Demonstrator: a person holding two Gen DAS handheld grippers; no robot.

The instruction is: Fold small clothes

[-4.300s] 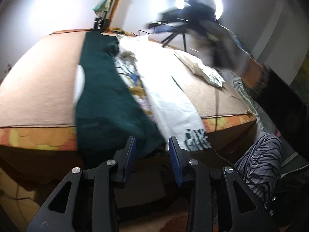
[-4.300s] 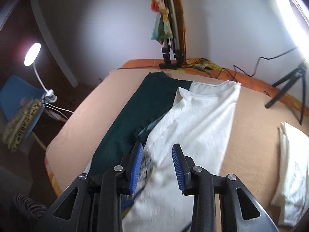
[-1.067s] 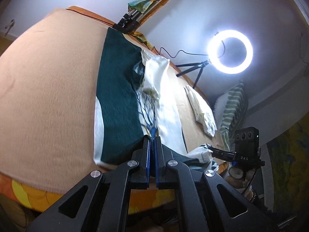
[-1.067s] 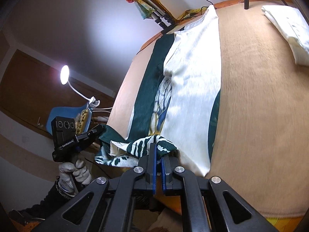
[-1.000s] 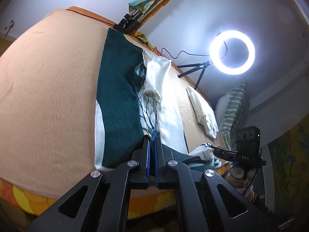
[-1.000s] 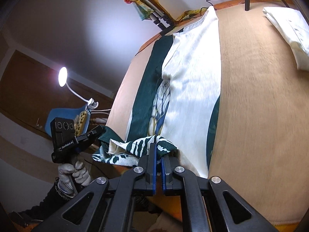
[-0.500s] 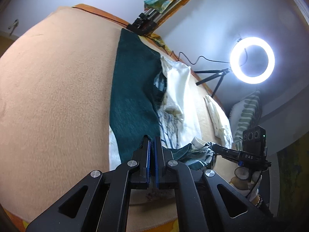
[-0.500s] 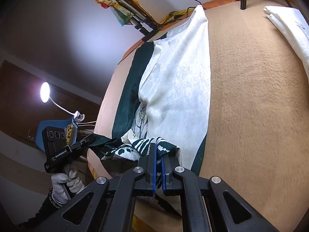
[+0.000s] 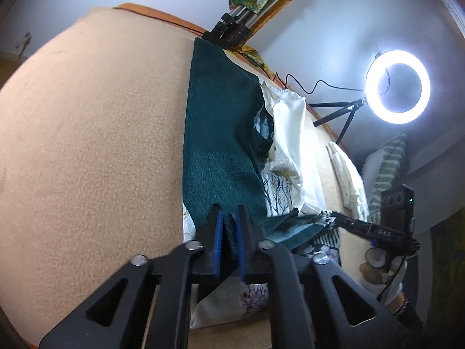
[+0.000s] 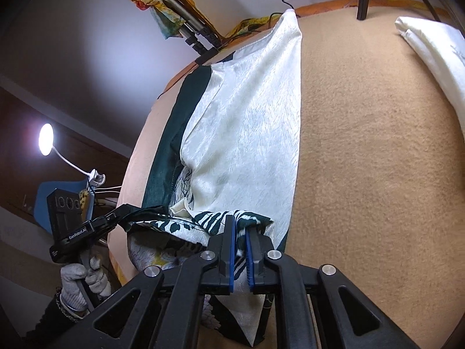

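Observation:
A long garment, dark green on one side (image 9: 221, 133) and white satin on the other (image 10: 247, 122), with a tree print, lies along the tan blanket (image 9: 87, 145). My left gripper (image 9: 228, 226) is shut on its near green corner. My right gripper (image 10: 239, 232) is shut on the other near corner, a green-and-white printed hem (image 10: 221, 219). Both corners are lifted and carried forward over the garment. The hem sags between the grippers. Each gripper shows in the other's view, the right one (image 9: 348, 224) and the left one (image 10: 116, 215).
A folded white cloth (image 10: 436, 46) lies on the blanket at the right. A ring light on a tripod (image 9: 396, 90) and a folded tripod with a scarf (image 9: 241, 20) stand at the far edge. A desk lamp (image 10: 46, 142) stands off the left side.
Both grippers closed on the near corners, lifted them and carried them forward over the garment. In the last half second the jaws of both stand slightly wider around the cloth.

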